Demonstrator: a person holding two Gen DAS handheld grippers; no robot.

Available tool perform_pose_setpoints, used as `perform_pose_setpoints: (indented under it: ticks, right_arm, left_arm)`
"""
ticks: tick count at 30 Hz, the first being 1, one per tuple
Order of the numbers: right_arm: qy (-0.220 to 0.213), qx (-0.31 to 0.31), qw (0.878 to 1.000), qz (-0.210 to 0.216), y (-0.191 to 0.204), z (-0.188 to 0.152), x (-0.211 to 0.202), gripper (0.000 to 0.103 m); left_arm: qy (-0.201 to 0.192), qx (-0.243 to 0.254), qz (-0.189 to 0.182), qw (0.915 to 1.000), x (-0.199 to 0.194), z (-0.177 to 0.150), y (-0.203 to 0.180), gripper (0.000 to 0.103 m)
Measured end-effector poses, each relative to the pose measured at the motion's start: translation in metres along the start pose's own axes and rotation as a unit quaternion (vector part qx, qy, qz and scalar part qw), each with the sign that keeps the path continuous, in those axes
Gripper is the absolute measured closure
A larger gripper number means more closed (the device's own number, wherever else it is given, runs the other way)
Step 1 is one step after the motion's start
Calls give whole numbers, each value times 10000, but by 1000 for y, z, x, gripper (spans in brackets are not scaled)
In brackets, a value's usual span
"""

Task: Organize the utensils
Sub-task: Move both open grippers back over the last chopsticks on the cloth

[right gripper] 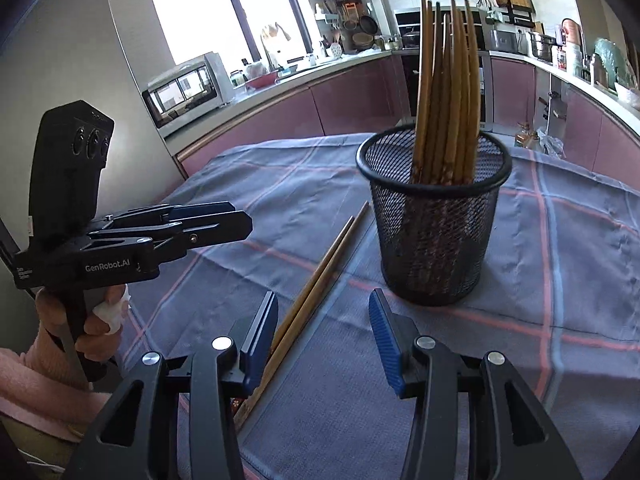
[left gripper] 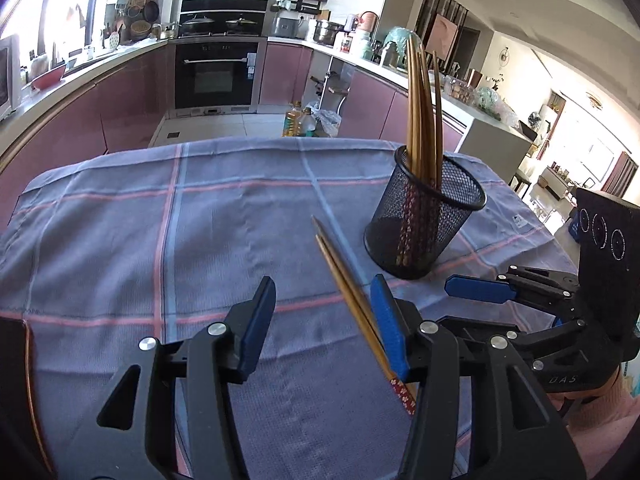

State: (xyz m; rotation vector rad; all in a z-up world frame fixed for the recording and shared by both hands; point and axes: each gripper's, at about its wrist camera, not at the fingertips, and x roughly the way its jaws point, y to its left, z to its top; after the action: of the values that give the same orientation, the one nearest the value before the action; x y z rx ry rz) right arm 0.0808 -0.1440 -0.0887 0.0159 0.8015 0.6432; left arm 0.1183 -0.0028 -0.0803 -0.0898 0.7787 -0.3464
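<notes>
A black mesh holder [left gripper: 426, 216] stands on the checked cloth with several wooden chopsticks [left gripper: 422, 116] upright in it; it also shows in the right wrist view [right gripper: 434, 220]. A loose pair of chopsticks [left gripper: 352, 296] with red patterned ends lies on the cloth just left of the holder, also seen in the right wrist view [right gripper: 316, 284]. My left gripper [left gripper: 324, 320] is open above the cloth, the pair lying against its right finger. My right gripper [right gripper: 324, 332] is open, the pair beside its left finger. Neither holds anything.
The table is covered by a blue cloth with pink stripes [left gripper: 160, 220]. The right gripper's body [left gripper: 560, 300] is close on the right of the left one. Kitchen counters and an oven [left gripper: 218, 76] are beyond the table's far edge.
</notes>
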Motion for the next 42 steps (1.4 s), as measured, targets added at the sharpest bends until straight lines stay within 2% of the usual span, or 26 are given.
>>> perform_pose_setpoints:
  ticks: [7, 22, 28, 42]
  right_arm:
    - [279, -15, 9996, -85, 10, -7, 20, 60]
    - [430, -84, 9986, -299, 11, -8, 30, 66]
    - [500, -31, 9981, -371, 10, -8, 30, 72]
    - [548, 184, 9975, -406, -4, -11, 22, 73]
  left_arm:
    - [193, -79, 95, 9997, 9, -21, 2, 54]
    - [290, -113, 170, 9994, 14, -27, 0, 54]
    - [321, -123, 147, 9993, 16, -29, 0, 54]
    - [450, 199, 73, 9988, 29, -29, -19, 54]
